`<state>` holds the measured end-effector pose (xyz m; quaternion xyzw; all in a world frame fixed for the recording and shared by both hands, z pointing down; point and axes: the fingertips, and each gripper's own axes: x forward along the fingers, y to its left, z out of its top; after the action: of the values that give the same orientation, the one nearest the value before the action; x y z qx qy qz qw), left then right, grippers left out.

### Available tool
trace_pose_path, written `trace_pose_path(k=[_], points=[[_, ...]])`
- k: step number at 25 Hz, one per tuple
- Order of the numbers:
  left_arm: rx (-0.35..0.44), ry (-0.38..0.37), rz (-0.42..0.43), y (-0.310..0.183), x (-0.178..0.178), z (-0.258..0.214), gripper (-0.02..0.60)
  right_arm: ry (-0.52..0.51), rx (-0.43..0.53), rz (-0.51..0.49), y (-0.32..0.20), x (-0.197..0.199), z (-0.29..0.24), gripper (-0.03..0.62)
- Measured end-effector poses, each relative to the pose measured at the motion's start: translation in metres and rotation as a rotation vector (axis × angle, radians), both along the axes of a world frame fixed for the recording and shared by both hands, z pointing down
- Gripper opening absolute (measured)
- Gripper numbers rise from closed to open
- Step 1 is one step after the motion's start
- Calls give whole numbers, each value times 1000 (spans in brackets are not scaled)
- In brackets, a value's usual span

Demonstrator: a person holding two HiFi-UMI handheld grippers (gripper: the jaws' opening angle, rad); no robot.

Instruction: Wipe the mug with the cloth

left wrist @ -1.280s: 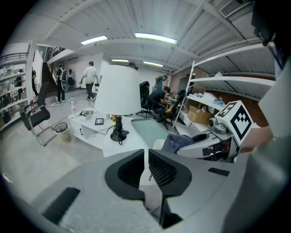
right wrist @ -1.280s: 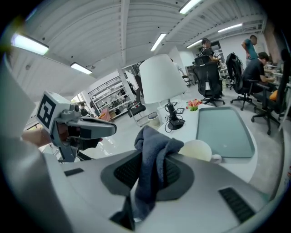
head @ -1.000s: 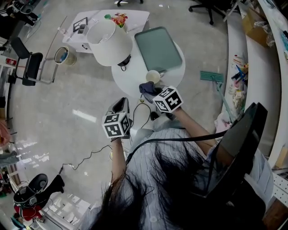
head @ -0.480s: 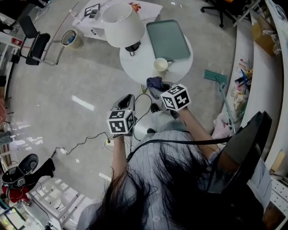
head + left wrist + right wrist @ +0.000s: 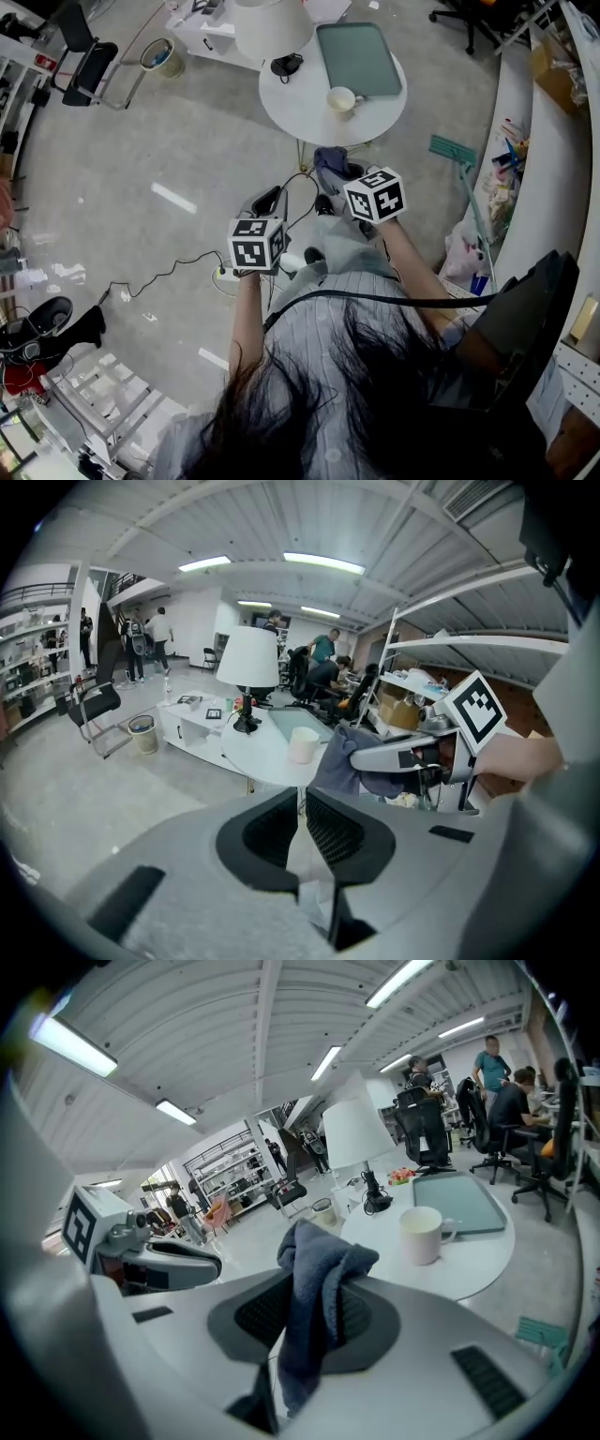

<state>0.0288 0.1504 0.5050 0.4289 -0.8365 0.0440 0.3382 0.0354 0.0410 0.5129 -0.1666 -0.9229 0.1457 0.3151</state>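
Head view: mug (image 5: 341,97) upright on the round white table (image 5: 286,108), upper centre of frame, just beside the green tray (image 5: 359,58). Both grippers are below the table edge, off the table and well apart from the mug. The right gripper (image 5: 339,174) carries the blue-grey cloth (image 5: 329,159), bunched at its tip. The left gripper (image 5: 266,202) sits to its lower left, over the floor.

Left gripper view: left jaws nearly pressed together, only a thin slit, nothing between them. Mug (image 5: 303,744) is ahead, centre frame, on the near side of the table. Right gripper enters from the right with the cloth hanging off it, near the mug but not touching.

Right gripper view: right jaws pinch the cloth (image 5: 319,1288); it sticks up above the pads and drapes down below them. Mug (image 5: 422,1234) is right of centre, apart from the cloth, handle to the right. Lamp (image 5: 354,1133) stands behind it.
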Motion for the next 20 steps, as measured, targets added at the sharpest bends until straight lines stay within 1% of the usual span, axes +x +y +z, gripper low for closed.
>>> trace_pose_path(k=[4, 11, 20], points=[[-3, -1, 16, 7, 21, 2, 41, -6, -1, 7, 10, 23, 0, 86], [14, -20, 51, 2, 48, -3, 41, -3, -6, 26, 16, 60, 2, 86], [33, -24, 78, -2, 68, -2, 41, -10, 6, 43, 17, 83, 2, 86]])
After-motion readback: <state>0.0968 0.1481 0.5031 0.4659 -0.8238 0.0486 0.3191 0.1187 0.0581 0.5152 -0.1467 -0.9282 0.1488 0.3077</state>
